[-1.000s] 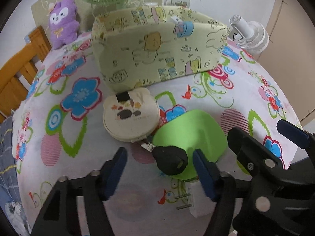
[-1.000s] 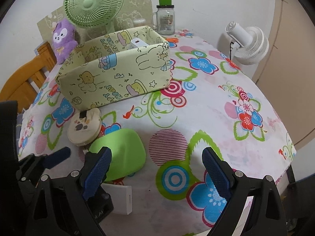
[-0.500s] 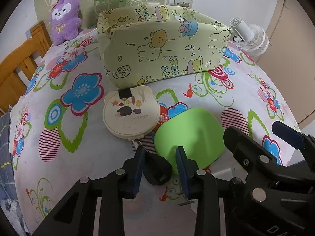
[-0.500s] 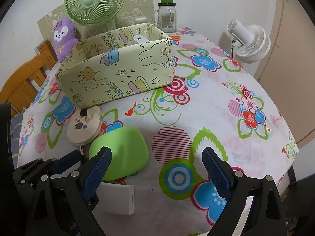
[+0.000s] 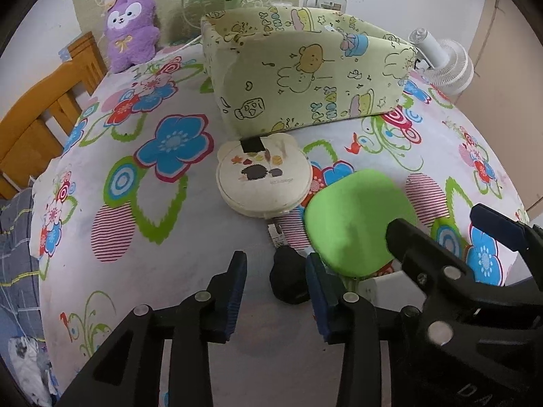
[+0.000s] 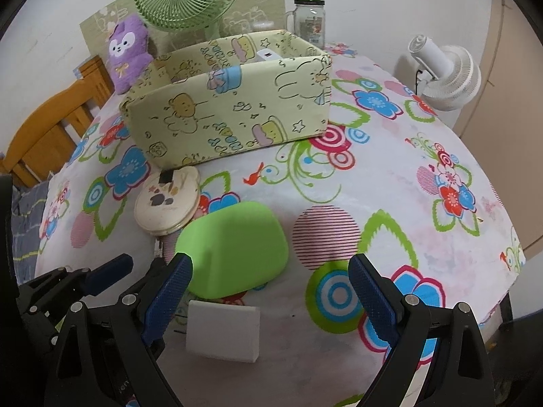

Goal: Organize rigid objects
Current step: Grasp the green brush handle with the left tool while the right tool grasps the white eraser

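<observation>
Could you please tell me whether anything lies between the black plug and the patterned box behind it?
Yes. The round cream case lies on the tablecloth directly between the black plug and the patterned box, close to the box's near wall. The green case sits just right of that line.

Matt green plastic case (image 6: 234,247), printed cloth bin (image 6: 230,108), wooden chair (image 5: 40,115)
</observation>
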Available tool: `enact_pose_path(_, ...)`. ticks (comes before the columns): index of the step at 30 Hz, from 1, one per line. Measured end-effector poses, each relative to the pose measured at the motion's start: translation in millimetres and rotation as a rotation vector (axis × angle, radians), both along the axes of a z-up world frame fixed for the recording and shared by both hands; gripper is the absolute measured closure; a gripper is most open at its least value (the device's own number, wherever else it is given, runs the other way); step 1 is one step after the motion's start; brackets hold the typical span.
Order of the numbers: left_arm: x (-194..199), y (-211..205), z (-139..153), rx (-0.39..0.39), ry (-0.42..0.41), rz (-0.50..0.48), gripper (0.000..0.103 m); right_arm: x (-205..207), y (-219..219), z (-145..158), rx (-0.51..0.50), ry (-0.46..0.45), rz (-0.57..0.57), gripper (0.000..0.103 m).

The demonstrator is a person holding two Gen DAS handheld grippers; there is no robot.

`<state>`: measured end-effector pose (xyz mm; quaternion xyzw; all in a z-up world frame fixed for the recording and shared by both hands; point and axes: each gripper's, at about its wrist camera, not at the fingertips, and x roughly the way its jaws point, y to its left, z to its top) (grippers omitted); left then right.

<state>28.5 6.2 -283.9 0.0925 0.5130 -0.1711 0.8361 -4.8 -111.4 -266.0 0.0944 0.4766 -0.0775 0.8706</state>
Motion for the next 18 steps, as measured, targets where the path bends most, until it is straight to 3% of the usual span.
enact_pose_path(6, -6.7, -8.8, -5.4, -0.007, 0.028, -0.02, 0.064, -2.4, 1.8, -2.9, -0.008, 0.012, 0.007, 0.008)
enact_pose_path(13, -11.3, -10.3, -6.6, 0.011, -0.021, -0.035, 0.064, -4.6, 2.8, -11.8, 0.008, 0.035, -0.001, 0.008)
enact_pose_path(15, -12.2, -6.4, -6.5, 0.006, -0.033, -0.021, 0.07, -4.9, 5.0, -12.6, 0.01, 0.038, 0.003, 0.008)
enact_pose_path(18, -12.4, 1.2, -6.4, 0.011, -0.036, -0.009, 0.07, -5.3, 9.6, -14.1, 0.019, 0.044, 0.01, 0.008)
